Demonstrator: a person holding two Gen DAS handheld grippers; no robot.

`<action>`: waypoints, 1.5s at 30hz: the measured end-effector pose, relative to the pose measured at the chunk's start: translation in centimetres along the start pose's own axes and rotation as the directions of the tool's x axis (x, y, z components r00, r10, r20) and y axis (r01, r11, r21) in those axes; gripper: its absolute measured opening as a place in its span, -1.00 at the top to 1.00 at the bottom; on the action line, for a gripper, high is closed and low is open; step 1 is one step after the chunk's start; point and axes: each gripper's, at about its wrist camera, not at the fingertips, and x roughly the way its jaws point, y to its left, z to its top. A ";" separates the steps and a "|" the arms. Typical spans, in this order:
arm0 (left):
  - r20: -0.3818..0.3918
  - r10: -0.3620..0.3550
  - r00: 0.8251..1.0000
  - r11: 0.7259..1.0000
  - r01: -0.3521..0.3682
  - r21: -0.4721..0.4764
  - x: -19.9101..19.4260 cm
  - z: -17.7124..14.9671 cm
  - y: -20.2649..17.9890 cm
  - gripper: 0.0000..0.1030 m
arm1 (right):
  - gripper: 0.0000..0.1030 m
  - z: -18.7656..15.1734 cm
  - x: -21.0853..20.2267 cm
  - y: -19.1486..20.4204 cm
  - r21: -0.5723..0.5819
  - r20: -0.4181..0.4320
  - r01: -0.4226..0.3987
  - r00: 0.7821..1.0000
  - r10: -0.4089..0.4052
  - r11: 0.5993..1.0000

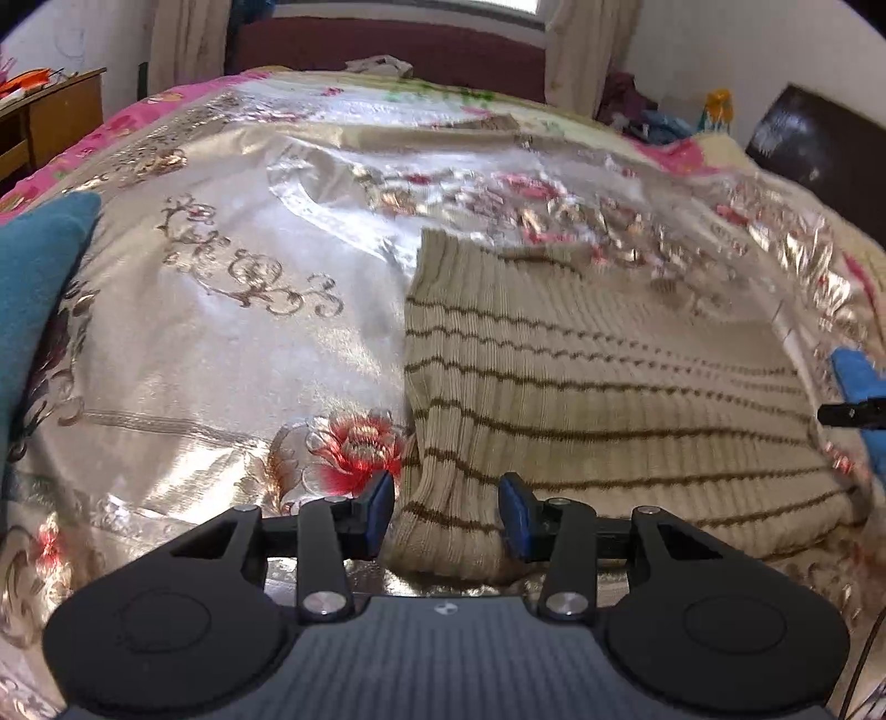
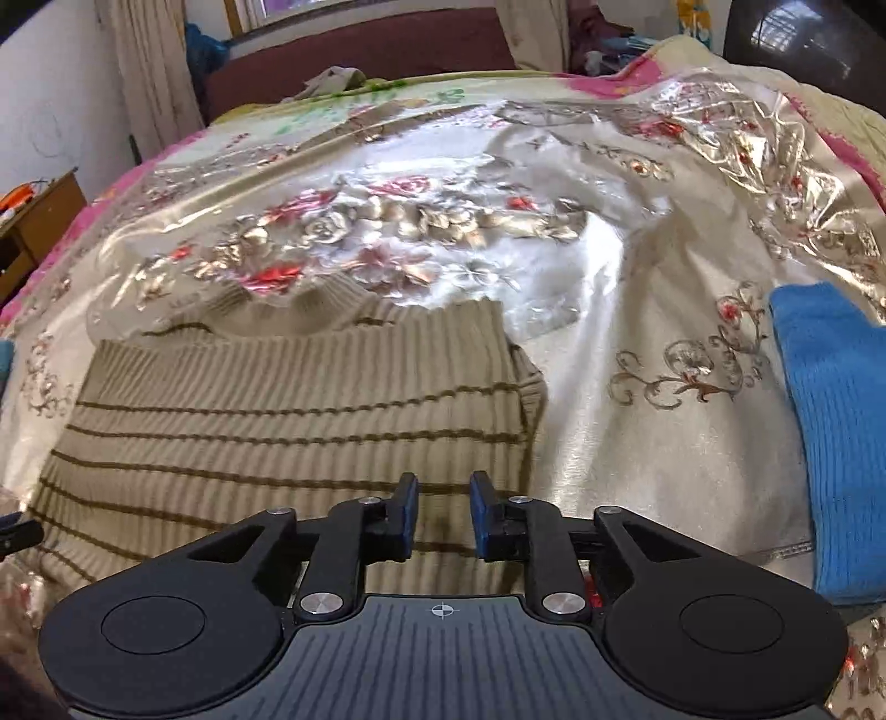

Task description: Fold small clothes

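A beige ribbed sweater with thin brown stripes (image 1: 598,387) lies flat on a shiny floral bedspread (image 1: 221,288); it also shows in the right wrist view (image 2: 288,399), collar towards the far side. My left gripper (image 1: 447,515) is open, its jaws straddling the sweater's near left corner. My right gripper (image 2: 443,518) is open, narrower, just above the sweater's near right part. Neither holds cloth. The right gripper's tip shows at the right edge of the left wrist view (image 1: 853,412).
A bright blue knit garment (image 2: 830,432) lies right of the sweater. A teal garment (image 1: 39,288) lies at the far left. A wooden desk (image 1: 50,122) stands left of the bed; a dark headboard (image 1: 387,50) and curtains are behind.
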 end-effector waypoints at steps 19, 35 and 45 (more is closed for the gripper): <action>0.016 -0.007 1.000 1.000 0.007 0.025 -0.7 -2.1 -1.1 0.09 | 0.38 -2.9 1.7 1.9 -0.008 -0.085 0.010 0.996 -0.010 1.000; 0.022 0.004 1.000 1.000 -0.004 0.007 -0.5 -2.9 -1.1 0.09 | 0.32 -3.8 0.1 -3.1 0.194 -0.004 -0.054 0.998 0.056 0.980; 0.036 0.016 0.999 1.000 -0.016 0.018 -0.8 -3.1 -1.4 0.08 | 0.31 -4.4 1.0 -3.4 0.216 -0.021 -0.069 0.997 0.075 0.974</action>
